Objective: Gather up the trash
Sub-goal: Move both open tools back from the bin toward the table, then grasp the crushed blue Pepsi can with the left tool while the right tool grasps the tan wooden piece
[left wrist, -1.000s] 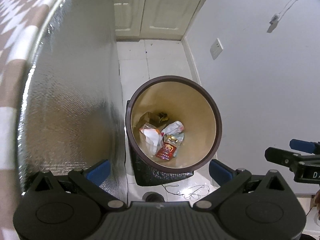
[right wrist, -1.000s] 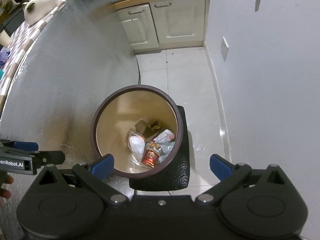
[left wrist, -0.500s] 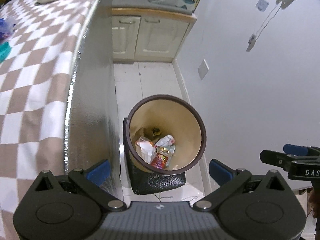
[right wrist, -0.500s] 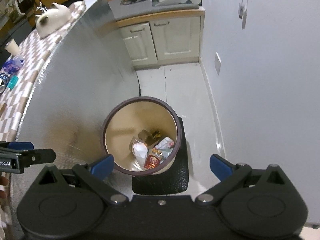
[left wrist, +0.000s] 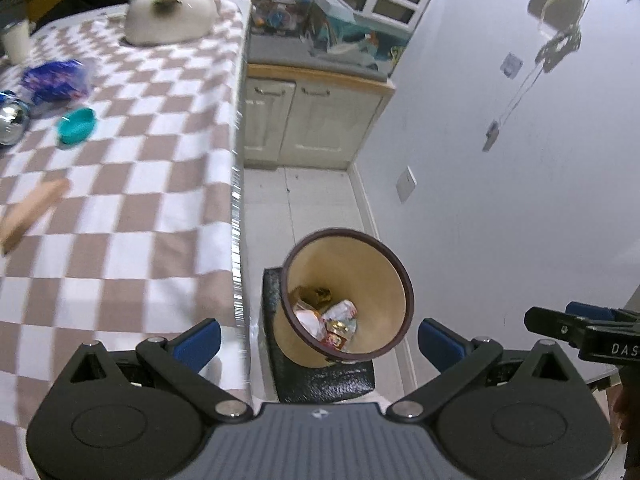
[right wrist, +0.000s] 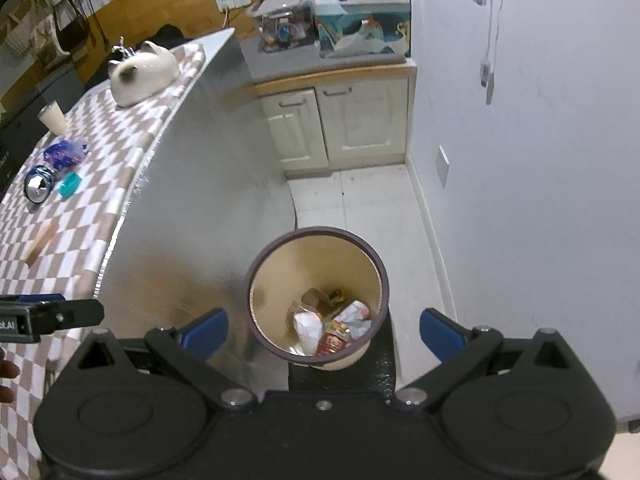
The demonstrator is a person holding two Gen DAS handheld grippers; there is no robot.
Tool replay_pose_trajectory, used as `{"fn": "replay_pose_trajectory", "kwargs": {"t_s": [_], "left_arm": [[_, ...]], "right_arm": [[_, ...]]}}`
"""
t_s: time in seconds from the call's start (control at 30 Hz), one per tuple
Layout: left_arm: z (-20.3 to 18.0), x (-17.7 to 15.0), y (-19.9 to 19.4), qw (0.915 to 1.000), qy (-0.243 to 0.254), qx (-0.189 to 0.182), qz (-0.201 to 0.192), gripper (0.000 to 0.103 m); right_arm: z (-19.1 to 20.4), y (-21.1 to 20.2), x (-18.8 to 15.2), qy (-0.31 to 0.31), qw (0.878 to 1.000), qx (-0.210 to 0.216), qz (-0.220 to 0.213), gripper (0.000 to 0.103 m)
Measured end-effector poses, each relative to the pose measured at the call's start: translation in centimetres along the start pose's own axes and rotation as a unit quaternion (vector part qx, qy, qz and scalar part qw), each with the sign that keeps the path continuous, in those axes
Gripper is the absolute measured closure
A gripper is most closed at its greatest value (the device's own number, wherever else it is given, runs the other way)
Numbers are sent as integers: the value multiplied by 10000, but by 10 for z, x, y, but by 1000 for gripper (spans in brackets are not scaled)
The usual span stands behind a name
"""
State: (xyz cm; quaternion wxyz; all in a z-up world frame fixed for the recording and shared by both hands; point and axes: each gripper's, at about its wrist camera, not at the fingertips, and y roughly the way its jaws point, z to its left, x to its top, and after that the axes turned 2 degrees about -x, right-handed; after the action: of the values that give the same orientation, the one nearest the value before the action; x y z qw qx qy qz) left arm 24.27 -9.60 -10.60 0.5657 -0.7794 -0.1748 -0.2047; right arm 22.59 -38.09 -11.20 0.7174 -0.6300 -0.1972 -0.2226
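Both our left gripper [left wrist: 319,336] and right gripper [right wrist: 324,332] gape empty; lower centre, the brown-rimmed beige bin [right wrist: 376,276] holds crumpled wrappers [right wrist: 330,330]. Upper left we see the checked tablecloth [left wrist: 120,200].

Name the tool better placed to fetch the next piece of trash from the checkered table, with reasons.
Left, probably. The left tool is open and empty beside the table, where the purple wrapper lies. The right tool, also open, hangs over the bin, farther from the table.
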Motion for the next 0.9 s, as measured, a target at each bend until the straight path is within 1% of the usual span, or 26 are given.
{"fn": "replay_pose_trajectory", "kwargs": {"t_s": [0.23,0.5,0.7,0.9], "left_arm": [[38,-9,-41,9994,-73,111,-327,0],[91,-17,-85,9972,-314,269,-630,0],[133,-18,-110,9948,-420,414,-827,0],[177,-11,-127,9924,-489,544,-984,0]], "right_arm": [[37,-17,-3,-17,9996,80,-264,0],[97,-30,-2,-237,9974,312,-597,0],[142,-37,2,-341,9949,501,-804,0],[183,-37,11,-445,9922,658,-962,0]]}}
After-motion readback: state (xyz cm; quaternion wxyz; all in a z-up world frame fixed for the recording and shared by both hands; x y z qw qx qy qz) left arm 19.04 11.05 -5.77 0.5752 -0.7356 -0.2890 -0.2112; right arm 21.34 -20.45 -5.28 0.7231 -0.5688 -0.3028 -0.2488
